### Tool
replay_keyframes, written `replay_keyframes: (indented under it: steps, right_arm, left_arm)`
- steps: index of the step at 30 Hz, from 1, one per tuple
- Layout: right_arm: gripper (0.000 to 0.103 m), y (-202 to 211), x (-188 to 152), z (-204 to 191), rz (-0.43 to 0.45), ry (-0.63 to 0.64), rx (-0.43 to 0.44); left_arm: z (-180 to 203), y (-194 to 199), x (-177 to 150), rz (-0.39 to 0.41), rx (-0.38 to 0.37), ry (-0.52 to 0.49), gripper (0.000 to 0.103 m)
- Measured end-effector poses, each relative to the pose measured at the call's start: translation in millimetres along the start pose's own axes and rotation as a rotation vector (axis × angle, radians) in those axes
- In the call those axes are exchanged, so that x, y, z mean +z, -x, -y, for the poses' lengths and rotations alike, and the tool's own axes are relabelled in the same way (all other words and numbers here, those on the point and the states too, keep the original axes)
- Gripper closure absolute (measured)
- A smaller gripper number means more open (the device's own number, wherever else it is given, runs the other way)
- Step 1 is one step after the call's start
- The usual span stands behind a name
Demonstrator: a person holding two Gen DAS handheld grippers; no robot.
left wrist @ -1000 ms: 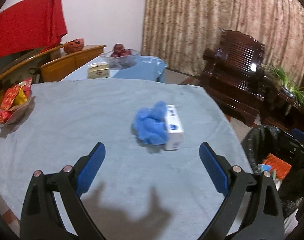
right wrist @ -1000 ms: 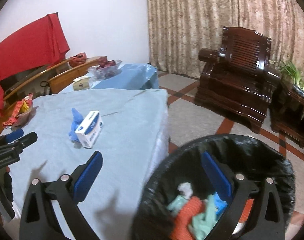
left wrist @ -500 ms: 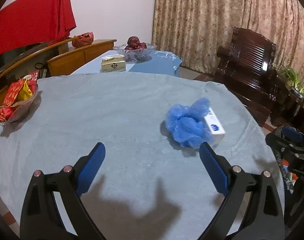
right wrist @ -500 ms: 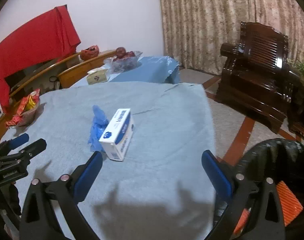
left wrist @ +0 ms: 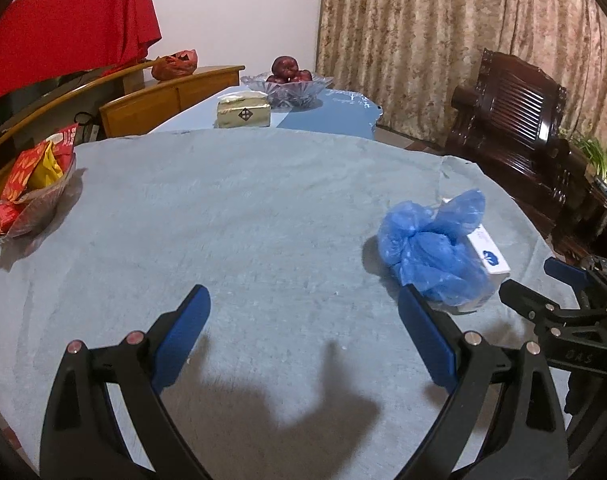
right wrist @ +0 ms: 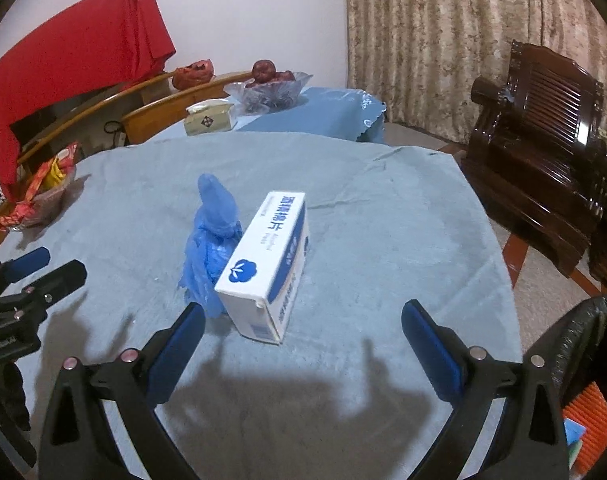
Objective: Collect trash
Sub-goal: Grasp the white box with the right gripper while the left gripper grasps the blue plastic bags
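Lining up on the white box (right wrist: 269, 264) for pickup.
Right gripper (right wrist: 303, 346) jaws apart before it; left gripper (left wrist: 303, 336) jaws apart, empty; blue bag (right wrist: 211, 244) touching the box.

The right tool (right wrist: 301, 330) has swung from above the black bin (right wrist: 583, 344) to the tabletop (right wrist: 383, 240), close before the white box (right wrist: 269, 264). The left tool (left wrist: 303, 322) has drifted left, leaving the blue bag (left wrist: 431, 252) by its right finger.

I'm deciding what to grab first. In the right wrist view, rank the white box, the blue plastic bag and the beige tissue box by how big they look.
1. White box, largest.
2. Blue plastic bag, partly hidden behind it.
3. Beige tissue box, smallest, though it sits much farther away, so its true size is unsure.
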State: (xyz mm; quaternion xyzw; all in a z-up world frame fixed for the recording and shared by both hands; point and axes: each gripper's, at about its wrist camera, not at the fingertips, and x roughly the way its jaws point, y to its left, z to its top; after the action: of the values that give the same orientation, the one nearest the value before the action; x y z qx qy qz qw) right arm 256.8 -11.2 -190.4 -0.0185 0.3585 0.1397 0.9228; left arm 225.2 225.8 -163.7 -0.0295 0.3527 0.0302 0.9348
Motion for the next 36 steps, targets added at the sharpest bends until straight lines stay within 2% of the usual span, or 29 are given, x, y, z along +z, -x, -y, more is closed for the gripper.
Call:
replay_keyframes:
  steps: [8, 15, 19, 23, 33, 36]
  right_arm:
    - [0.017, -17, 5, -1, -0.019, 0.0, 0.006]
    - [0.04, -20, 5, 8, -0.048, -0.02, 0.039]
    - [0.041, -14, 3, 4, -0.05, -0.016, 0.063]
    - [0.041, -7, -1, 7, -0.05, -0.01, 0.054]
    - [0.041, -18, 4, 14, -0.056, -0.004, 0.031]
    - [0.046, -25, 4, 12, -0.064, 0.008, 0.041]
  left_arm:
    - [-5, -10, -4, -0.017, 0.0, 0.019, 0.011]
    - [-3, -14, -6, -0.027, -0.009, 0.024, 0.011]
    - [-3, -12, -7, -0.026, -0.013, 0.026, 0.011]
    - [-3, -12, -7, -0.027, -0.014, 0.031, 0.011]
    - [1, -13, -9, -0.037, -0.02, 0.034, 0.011]
    - [4, -14, -8, -0.04, -0.024, 0.037, 0.011]
